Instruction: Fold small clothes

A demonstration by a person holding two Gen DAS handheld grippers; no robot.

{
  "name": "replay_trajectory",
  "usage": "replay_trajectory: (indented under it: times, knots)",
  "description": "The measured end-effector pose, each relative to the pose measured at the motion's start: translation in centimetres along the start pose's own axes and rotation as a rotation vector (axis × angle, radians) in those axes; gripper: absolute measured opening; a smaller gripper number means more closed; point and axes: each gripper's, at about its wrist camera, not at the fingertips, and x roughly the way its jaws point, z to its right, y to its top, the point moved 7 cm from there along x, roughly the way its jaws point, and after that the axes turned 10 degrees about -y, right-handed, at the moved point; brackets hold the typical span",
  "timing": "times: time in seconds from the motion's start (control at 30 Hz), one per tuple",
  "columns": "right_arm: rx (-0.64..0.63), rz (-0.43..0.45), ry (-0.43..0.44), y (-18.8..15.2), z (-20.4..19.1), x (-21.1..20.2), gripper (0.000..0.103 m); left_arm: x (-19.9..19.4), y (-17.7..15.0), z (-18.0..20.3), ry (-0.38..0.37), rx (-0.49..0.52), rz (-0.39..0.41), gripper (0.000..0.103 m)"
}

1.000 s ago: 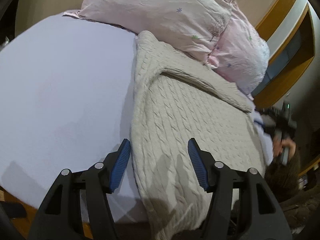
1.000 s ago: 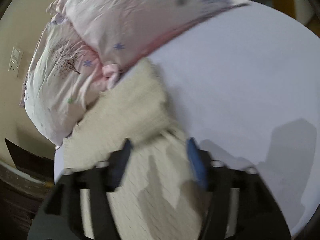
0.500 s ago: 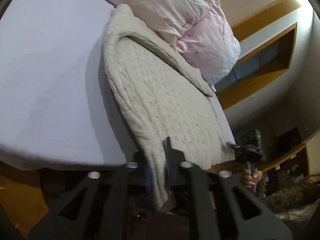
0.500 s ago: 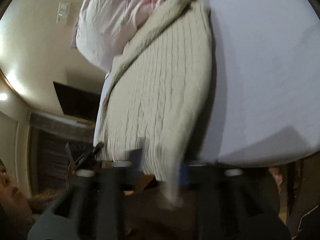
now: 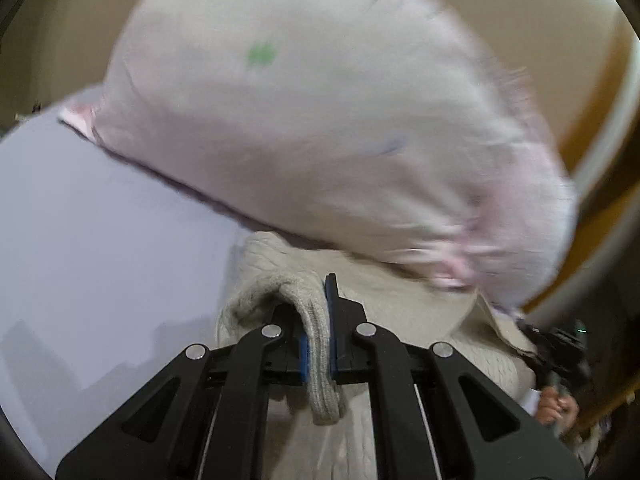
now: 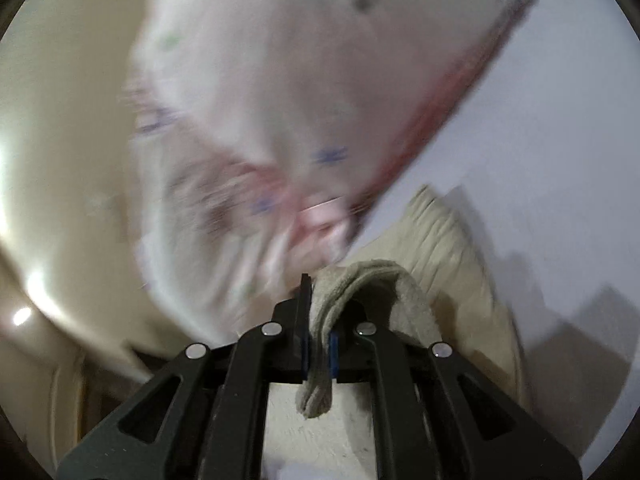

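Observation:
A cream cable-knit sweater (image 5: 404,304) lies on the pale lilac bed sheet (image 5: 100,240), its far end against the pillows. My left gripper (image 5: 318,340) is shut on a corner of the sweater's hem, which loops up over its left finger. My right gripper (image 6: 318,344) is shut on the other hem corner; the sweater (image 6: 444,256) drapes over its right finger, and folded hem layers hang below the pads. Both held corners are lifted over the sweater's body, close to the pillows.
Two pale pink pillows (image 5: 320,120) with small flower prints fill the view just ahead, also in the right wrist view (image 6: 280,100). A beige wall (image 6: 60,140) is left. A wooden headboard shelf (image 5: 600,160) is right. The person's other hand (image 5: 556,404) shows at lower right.
Both grippers went from open over the sweater to shut on its hem corners at the bed's edge, then carried the hem forward toward the pillows. Both views are motion-blurred.

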Motion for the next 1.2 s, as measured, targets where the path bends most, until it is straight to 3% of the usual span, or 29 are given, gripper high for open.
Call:
replay_trajectory:
  times: [0.1, 0.13, 0.17, 0.2, 0.23, 0.3, 0.33, 0.47, 0.57, 0.63, 0.67, 0.8, 0.87, 0.93, 1.03, 1.13, 1.2]
  knots:
    - [0.031, -0.002, -0.049, 0.7, 0.6, 1.7, 0.012, 3.5, -0.5, -1.6, 0.038, -0.057, -0.081, 0.006]
    - [0.028, 0.008, -0.029, 1.0, 0.3, 1.6, 0.029, 3.4, -0.4, -1.5, 0.023, -0.058, -0.083, 0.007]
    - [0.016, 0.038, 0.022, 1.3, -0.1, 0.9, 0.057, 3.0, -0.3, -1.3, -0.009, -0.059, -0.077, 0.011]
    - [-0.003, 0.096, 0.043, 1.8, -0.4, 0.0, 0.073, 2.1, 0.0, -1.0, -0.047, -0.061, -0.068, 0.018]
    - [-0.016, 0.153, 0.036, 2.1, -0.5, -0.8, 0.097, 1.2, 0.1, -0.8, -0.063, -0.062, -0.057, 0.025]
    - [-0.054, 0.272, 0.015, 2.4, -0.2, -3.0, 0.101, -1.5, -0.1, -0.9, -0.027, -0.029, -0.005, 0.081]
    - [-0.068, 0.271, 0.025, 2.4, -0.2, -3.3, 0.101, -2.6, -0.4, -0.8, -0.005, -0.001, 0.01, 0.084]
    - [-0.103, 0.246, 0.025, 2.7, 0.9, -4.5, 0.101, -2.2, -2.8, -1.2, 0.006, 0.006, -0.09, 0.084]
    - [-0.114, 0.216, 0.037, 2.4, 0.2, -3.6, 0.101, -1.4, -4.6, -2.6, 0.016, -0.043, -0.16, 0.076]
    - [-0.118, 0.205, 0.042, 1.9, -1.1, -2.6, 0.101, -1.2, -5.4, -2.7, 0.022, -0.052, -0.156, 0.071]
    - [-0.117, 0.194, 0.046, 1.8, -2.1, -2.0, 0.101, -0.9, -5.8, -2.6, 0.012, -0.063, -0.167, 0.066]
    - [-0.101, 0.152, 0.088, 1.5, -2.3, -1.8, 0.101, -0.2, -6.7, -2.7, -0.068, -0.192, -0.181, 0.023]
    - [-0.107, 0.148, 0.103, 1.7, -2.5, -2.3, 0.101, -0.5, -6.2, -2.3, -0.122, -0.248, -0.157, 0.017]
    - [-0.117, 0.16, 0.117, 2.1, -2.8, -3.1, 0.101, -1.2, -4.7, 0.8, -0.274, -0.274, -0.102, 0.015]
    - [-0.135, 0.199, 0.134, 3.1, -3.2, -5.2, 0.101, -1.4, -2.7, 8.1, -0.451, -0.187, -0.061, 0.015]
    - [-0.174, 0.246, 0.12, 4.0, -3.2, -7.5, 0.101, 2.2, -3.5, 18.2, -0.621, -0.057, -0.133, 0.015]
    - [-0.212, 0.265, 0.079, 4.7, -2.9, -8.7, 0.101, 6.4, -5.8, 23.4, -0.665, 0.001, -0.225, 0.016]
